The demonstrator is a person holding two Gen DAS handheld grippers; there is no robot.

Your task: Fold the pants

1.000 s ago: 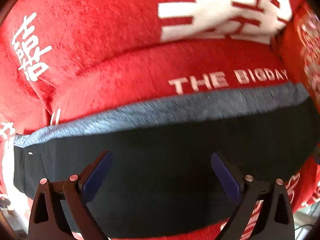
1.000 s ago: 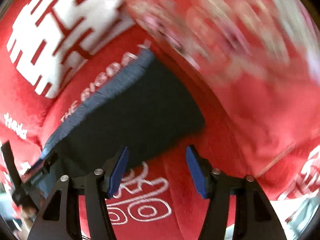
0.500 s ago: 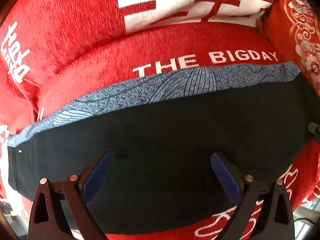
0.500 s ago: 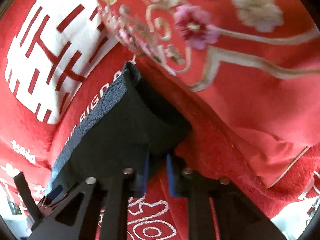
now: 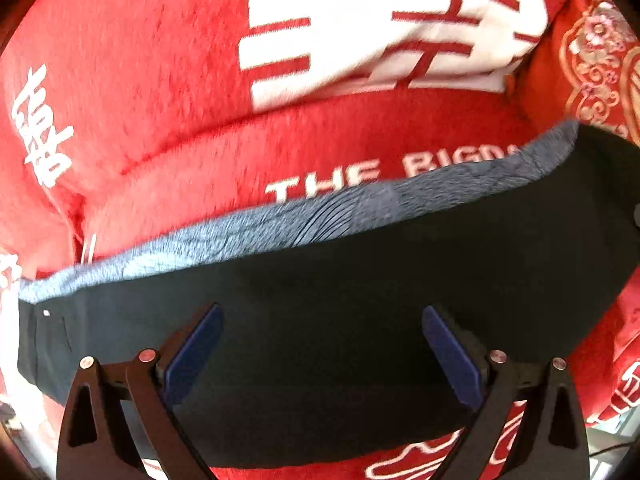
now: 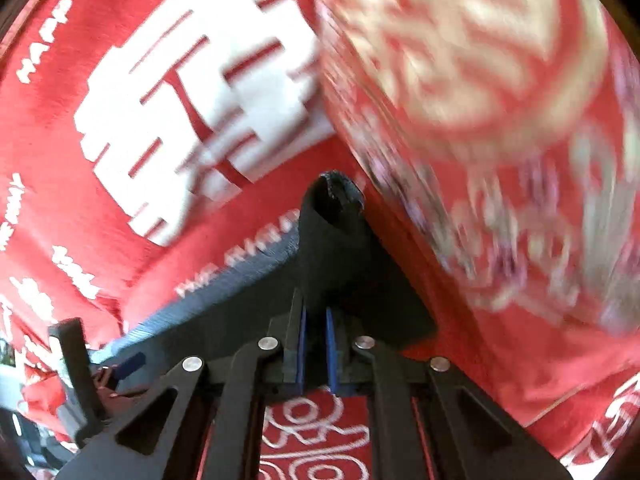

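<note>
A: Left wrist view: what fills it?
B: A red blanket (image 5: 160, 92) with white lettering covers everything. Dark pants (image 5: 340, 300), with a grey patterned band along their far edge, lie spread across it.
A: And beside the blanket?
B: A red embroidered cushion (image 6: 480, 80), blurred, at the right.
A: The claws?
B: The left claw (image 5: 322, 350) hangs over the pants, jaws wide apart, nothing between them. The right claw (image 6: 314, 346) is clamped on the pants' right end, and the cloth rises from it in a peaked fold.
</note>
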